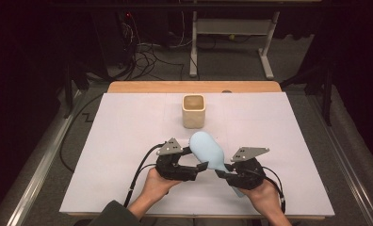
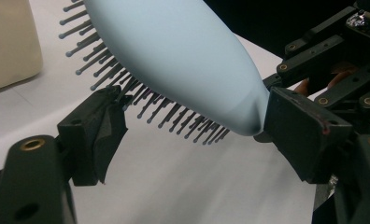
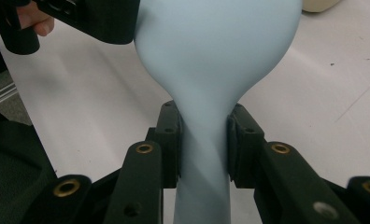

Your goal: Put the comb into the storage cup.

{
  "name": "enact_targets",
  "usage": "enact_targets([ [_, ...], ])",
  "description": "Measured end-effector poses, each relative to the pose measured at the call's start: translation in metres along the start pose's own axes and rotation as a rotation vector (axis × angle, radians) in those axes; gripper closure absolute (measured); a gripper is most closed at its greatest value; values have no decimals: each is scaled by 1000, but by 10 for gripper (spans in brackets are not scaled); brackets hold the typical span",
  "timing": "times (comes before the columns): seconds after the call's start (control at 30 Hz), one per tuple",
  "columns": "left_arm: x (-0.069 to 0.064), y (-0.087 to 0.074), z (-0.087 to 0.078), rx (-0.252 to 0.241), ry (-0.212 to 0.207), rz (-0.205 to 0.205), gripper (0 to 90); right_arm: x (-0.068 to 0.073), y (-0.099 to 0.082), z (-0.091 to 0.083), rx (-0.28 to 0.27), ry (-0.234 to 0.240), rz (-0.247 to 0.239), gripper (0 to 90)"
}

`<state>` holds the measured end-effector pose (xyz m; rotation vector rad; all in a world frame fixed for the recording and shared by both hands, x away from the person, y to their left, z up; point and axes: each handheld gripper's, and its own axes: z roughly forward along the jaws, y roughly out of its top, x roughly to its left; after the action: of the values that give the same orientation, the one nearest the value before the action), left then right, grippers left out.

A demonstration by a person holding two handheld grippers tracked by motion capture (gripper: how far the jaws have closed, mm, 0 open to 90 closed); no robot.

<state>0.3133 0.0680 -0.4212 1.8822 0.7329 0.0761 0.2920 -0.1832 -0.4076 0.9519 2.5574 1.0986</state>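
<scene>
Above the white table (image 1: 128, 141), a pale blue hairbrush (image 1: 207, 149) is held off the surface, its head tilted up toward the cream square cup (image 1: 193, 111) that stands well apart at the far side. The handle is clamped between the jaws of the right gripper (image 3: 204, 140), which are partly closed with both pads pressed on the narrow neck. The left gripper (image 2: 192, 126) is spread wide around the lower part of the head: one jaw is seen among the dark bristles (image 2: 174, 116), the other at the smooth back near the neck, though firm pressure cannot be confirmed there. A slip is judged the main risk: the handle is smooth and tapered, so the head could swing down if the clamp is eased. Bristles could be bent or snagged if the left jaws are closed on them.
</scene>
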Motion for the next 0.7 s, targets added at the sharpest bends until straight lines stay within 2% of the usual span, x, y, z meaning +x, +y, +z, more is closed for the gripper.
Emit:
enact_targets([
  [0.2,-1,2,3,4,-2,0,206,3,1,2,-6,-4,-14,708],
  [0.47,-2,4,6,3,-15,-27,201,5,2,2,-13,-4,-21,709],
  [0.7,-6,6,12,13,-27,-20,182,13,5,3,-15,7,-48,709],
])
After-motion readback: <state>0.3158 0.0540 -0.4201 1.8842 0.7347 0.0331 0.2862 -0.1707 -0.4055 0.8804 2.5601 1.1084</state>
